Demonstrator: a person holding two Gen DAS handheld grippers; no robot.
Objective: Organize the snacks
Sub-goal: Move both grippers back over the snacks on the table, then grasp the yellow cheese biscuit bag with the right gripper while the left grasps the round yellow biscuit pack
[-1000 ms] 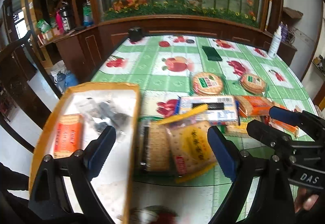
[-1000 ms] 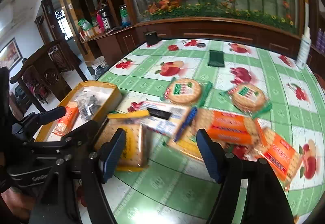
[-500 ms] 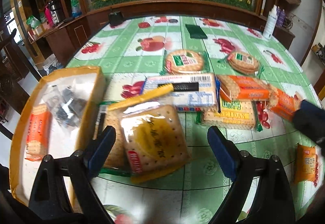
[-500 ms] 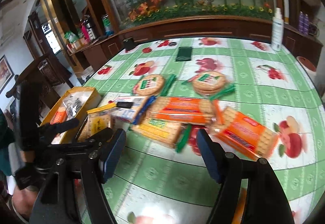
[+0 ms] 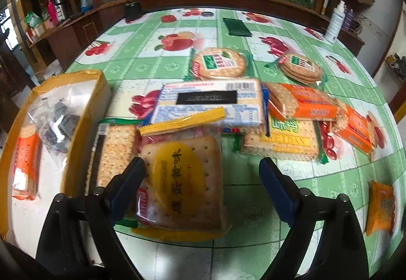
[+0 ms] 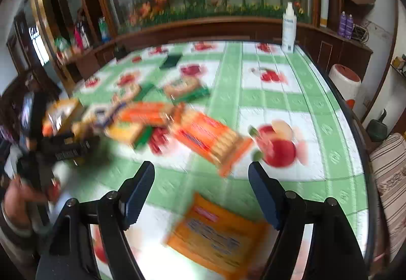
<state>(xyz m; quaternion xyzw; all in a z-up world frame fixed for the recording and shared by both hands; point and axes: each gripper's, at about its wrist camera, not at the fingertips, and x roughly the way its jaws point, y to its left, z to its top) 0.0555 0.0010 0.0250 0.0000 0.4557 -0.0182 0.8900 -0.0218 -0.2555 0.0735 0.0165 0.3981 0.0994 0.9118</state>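
Observation:
My left gripper [image 5: 203, 183] is open over a yellow-labelled cracker pack [image 5: 181, 181]; its left finger [image 5: 129, 186] lies at the pack's left edge. A yellow cardboard box [image 5: 83, 127] at the left holds an orange cracker pack [image 5: 25, 160] and a clear bag of dark parts [image 5: 55, 117]. Several cracker packs lie beyond: a blue-white pack [image 5: 210, 102], orange packs [image 5: 302, 102] and round crackers [image 5: 219, 63]. My right gripper [image 6: 201, 191] is open above a small orange snack bag [image 6: 215, 236], apart from it. An orange cracker pack [image 6: 210, 140] lies ahead. The right wrist view is blurred.
A green fruit-print tablecloth [image 5: 228, 203] covers the table. A dark green pad [image 5: 237, 26] and a black object [image 5: 132, 11] lie at the far side. A white spray bottle [image 6: 289, 26] stands at the far right. A wooden cabinet surrounds the table; a striped seat [image 6: 390, 178] is at the right.
My left gripper has moved forward and down over the yellow-labelled cracker pack. My right gripper has swung right, away from the pile, and now hangs over the small orange bag.

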